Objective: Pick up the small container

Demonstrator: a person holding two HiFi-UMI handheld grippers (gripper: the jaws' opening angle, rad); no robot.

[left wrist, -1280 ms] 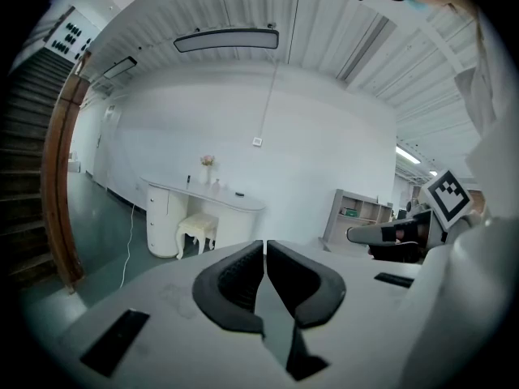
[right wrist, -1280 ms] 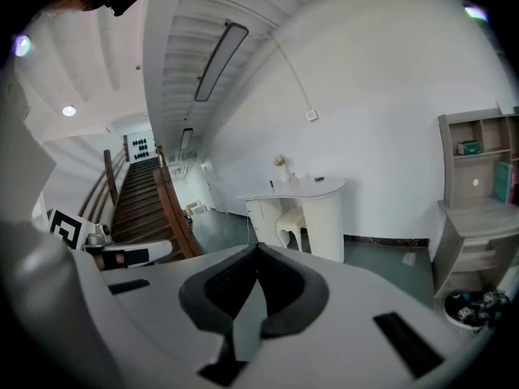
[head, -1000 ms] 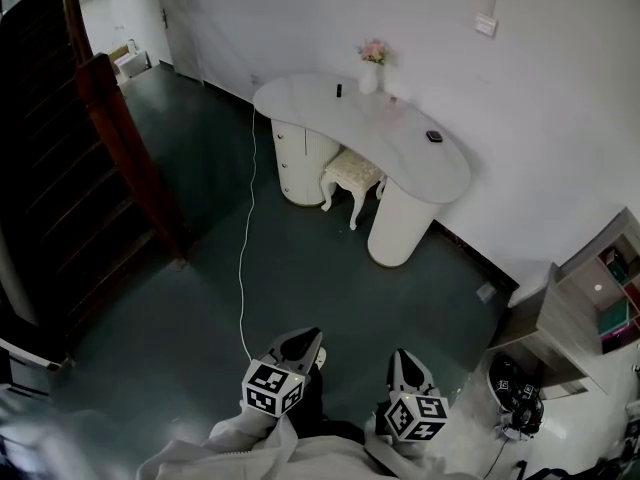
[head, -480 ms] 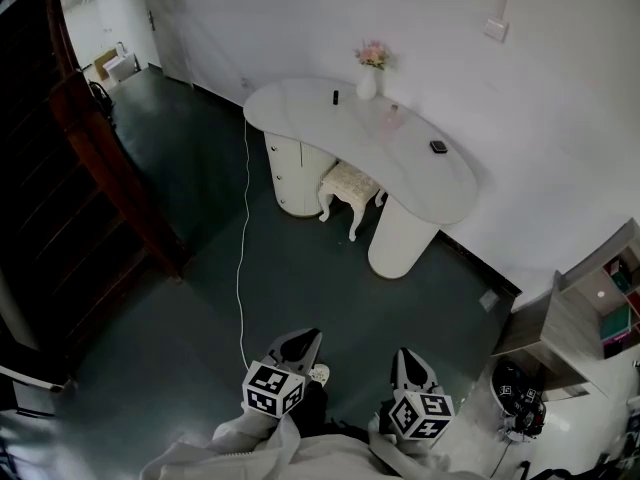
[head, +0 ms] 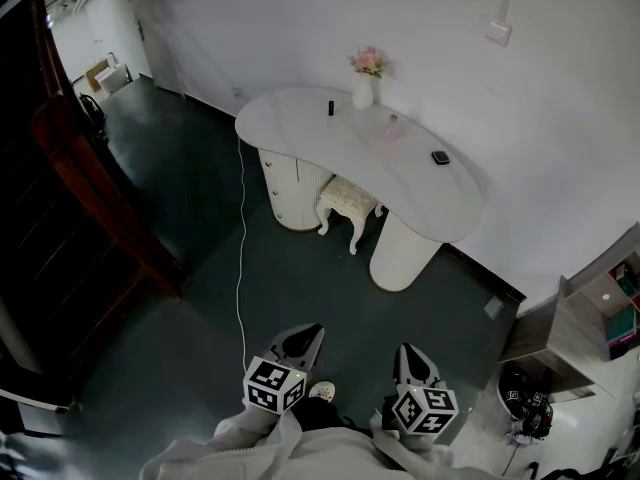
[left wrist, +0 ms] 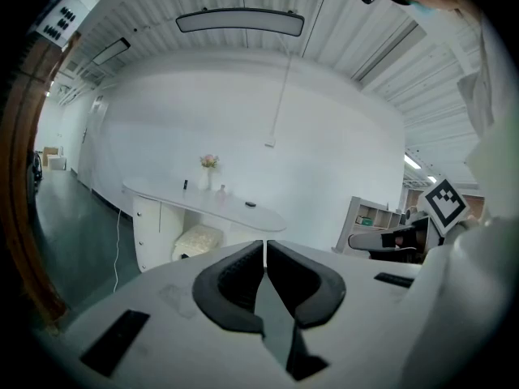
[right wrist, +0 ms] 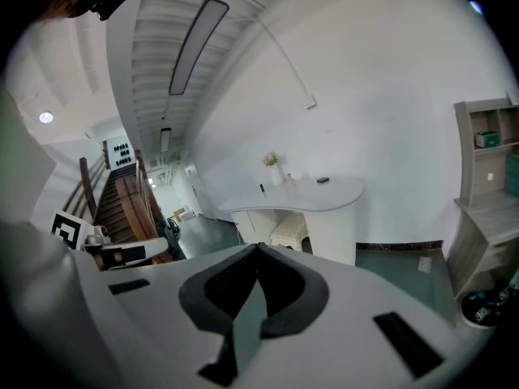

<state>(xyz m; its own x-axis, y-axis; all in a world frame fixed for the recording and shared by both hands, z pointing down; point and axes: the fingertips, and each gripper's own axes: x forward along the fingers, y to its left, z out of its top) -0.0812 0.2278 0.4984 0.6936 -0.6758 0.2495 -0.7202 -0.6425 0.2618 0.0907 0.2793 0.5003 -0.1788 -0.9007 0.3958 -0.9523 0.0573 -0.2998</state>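
Note:
A white curved table [head: 300, 128] stands by the far wall. On it are a white vase of pink flowers [head: 363, 90], a small dark upright item [head: 330, 108], a small clear container [head: 392, 124] and a flat dark item [head: 440, 157]. My left gripper [head: 306, 334] and right gripper [head: 409, 354] are held side by side low in the head view, well short of the table, both shut and empty. In the left gripper view the jaws [left wrist: 264, 246] meet below the table [left wrist: 195, 202]. The right gripper [right wrist: 258, 250] points at the table [right wrist: 312, 195] too.
A cushioned white stool [head: 349, 199] sits under the table. A white cable [head: 241, 268] runs across the dark floor. A wooden stair rail [head: 95, 193] stands at the left, and a shelf unit [head: 590, 323] and a dark bin [head: 525, 396] at the right.
The table has drawn nearer and sits lower in the head view as the person walks toward it. Both grippers keep their places in the view, still shut.

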